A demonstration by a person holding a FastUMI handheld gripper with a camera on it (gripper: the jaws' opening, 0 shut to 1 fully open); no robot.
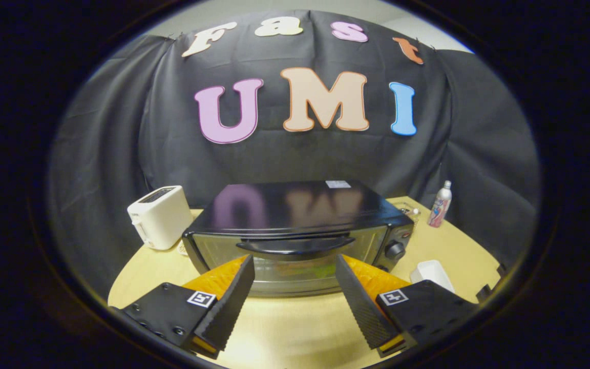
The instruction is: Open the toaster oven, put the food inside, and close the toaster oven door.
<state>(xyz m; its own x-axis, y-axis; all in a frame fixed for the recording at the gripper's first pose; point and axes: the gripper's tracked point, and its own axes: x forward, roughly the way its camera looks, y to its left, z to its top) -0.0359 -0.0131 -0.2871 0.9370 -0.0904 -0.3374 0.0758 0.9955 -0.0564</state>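
Gripper (295, 266) fingers spread wide, holding nothing. Toaster oven (297, 230) just ahead on table (285, 328), door shut, handle (295, 246) beyond the fingertips. White toaster (159, 216) beside it.

I see the toaster oven (295, 236) mid-table (285, 328) just ahead of my gripper (295, 264), toaster (157, 216) left, dish (432, 274) and bottle (440, 204) right.

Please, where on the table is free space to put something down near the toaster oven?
The bare table between the open gripper fingers, in front of the closed toaster oven, is free. So is the stretch between the white dish and spray bottle. By the white toaster it is tight.
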